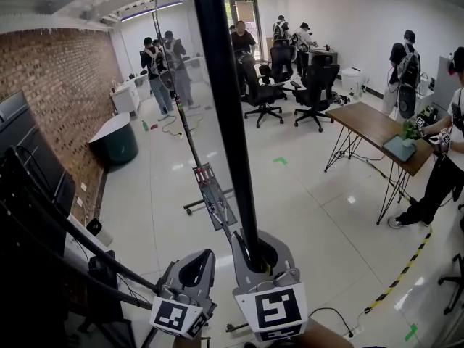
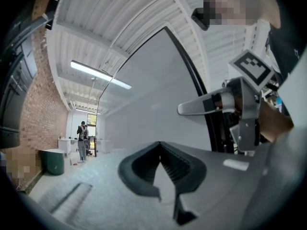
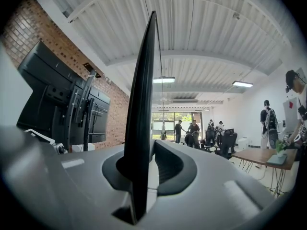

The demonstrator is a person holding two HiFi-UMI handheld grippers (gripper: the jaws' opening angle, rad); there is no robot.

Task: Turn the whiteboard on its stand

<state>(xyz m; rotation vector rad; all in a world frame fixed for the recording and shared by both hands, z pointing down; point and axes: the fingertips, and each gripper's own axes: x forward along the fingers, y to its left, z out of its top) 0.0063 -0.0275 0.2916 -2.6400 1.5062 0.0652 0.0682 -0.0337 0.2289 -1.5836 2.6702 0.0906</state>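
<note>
The whiteboard stands edge-on to me, and its black frame edge (image 1: 221,100) runs from the top of the head view down into my right gripper (image 1: 259,256). That gripper is shut on the frame edge (image 3: 143,104), which passes between its pads (image 3: 165,164). The left gripper view faces the board's white face (image 2: 153,95), with the right gripper (image 2: 230,109) at its rim. My left gripper (image 1: 194,270) hangs just left of the right one, apart from the board. Its fingertips (image 2: 160,162) meet with nothing between them. Part of the stand's lower frame (image 1: 210,194) shows beyond the board.
Black screens on wheeled mounts (image 1: 29,194) stand close on the left along the brick wall (image 1: 65,85). A round dark bin (image 1: 116,140) is further back. A wooden table (image 1: 377,129) with a person, office chairs (image 1: 315,85) and several people are on the right and behind.
</note>
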